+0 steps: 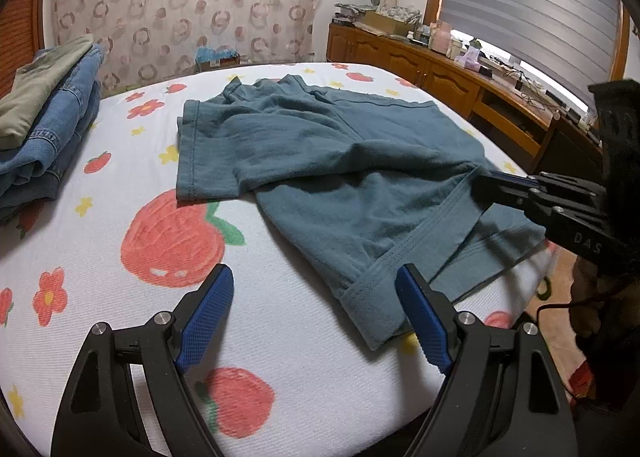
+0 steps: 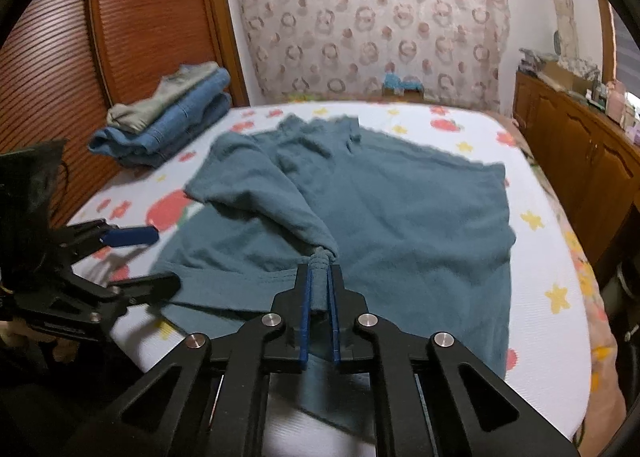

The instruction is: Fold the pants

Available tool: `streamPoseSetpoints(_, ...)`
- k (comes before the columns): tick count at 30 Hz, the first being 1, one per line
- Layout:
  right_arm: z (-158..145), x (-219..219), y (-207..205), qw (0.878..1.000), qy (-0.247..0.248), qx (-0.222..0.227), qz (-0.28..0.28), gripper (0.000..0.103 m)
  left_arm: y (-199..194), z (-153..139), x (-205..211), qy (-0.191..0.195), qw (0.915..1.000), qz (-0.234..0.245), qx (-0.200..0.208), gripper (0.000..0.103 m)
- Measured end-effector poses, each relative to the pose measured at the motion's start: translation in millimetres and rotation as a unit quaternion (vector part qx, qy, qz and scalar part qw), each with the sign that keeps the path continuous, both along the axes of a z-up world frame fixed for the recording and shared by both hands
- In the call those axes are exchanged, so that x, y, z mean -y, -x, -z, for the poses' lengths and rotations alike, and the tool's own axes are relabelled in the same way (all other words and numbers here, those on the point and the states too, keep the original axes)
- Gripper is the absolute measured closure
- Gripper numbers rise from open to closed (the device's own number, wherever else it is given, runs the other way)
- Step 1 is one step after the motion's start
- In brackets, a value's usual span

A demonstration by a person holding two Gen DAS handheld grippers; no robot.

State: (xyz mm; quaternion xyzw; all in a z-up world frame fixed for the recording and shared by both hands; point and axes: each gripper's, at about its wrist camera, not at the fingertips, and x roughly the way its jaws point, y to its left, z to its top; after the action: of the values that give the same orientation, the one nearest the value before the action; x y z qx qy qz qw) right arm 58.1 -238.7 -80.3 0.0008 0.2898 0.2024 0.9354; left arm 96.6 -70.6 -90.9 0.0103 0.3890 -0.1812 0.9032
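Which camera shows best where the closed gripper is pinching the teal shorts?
The right wrist view: the right gripper is shut on a bunched fold of the shorts, centre frame. The left wrist view shows it side-on at the edge, partly hidden.

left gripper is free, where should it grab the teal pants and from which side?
Probably the waistband corner of the teal pants, lying flat just ahead of the open left gripper. Come in low from the bed's near edge; right gripper already pinches the waistband further along.
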Motion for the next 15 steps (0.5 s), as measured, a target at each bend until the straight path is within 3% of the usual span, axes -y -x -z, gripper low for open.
streamPoseSetpoints(6,-18,9,24,0.999,-0.016,0.040,0.004,0.097,5,-16,-3,0.012,0.9996,-0.005,0.024,0.019)
streamPoseSetpoints(15,-34,25,62,0.996,-0.006,0.083,0.014,0.097,7,-17,-2,0.015,0.9996,-0.005,0.025,0.019)
